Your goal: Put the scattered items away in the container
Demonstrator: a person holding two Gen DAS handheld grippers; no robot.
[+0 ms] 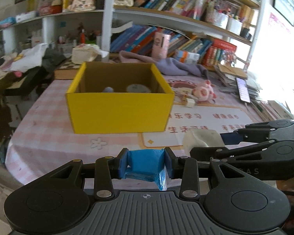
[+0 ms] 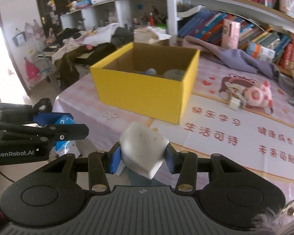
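A yellow cardboard box [image 1: 119,111] [image 2: 145,90] stands open on the pink checked tablecloth, with a small grey ball [image 1: 108,89] and a pale round thing [image 1: 138,88] inside. My left gripper [image 1: 145,163] is shut on a blue plastic packet [image 1: 145,161], held in front of the box's near wall. My right gripper [image 2: 143,157] is shut on a white block [image 2: 144,148], right of the left one and nearer the box's right corner. Each gripper shows in the other's view: the right gripper [image 1: 203,143] with the white block [image 1: 202,139], the left gripper [image 2: 72,129] with the blue packet [image 2: 65,122].
A pink plush toy [image 1: 203,92] [image 2: 258,96] and a small white cube [image 1: 190,103] [image 2: 235,103] lie on the table right of the box. A purple cloth [image 1: 178,66], a phone [image 1: 243,90] and paper stacks sit at the back right. Bookshelves stand behind.
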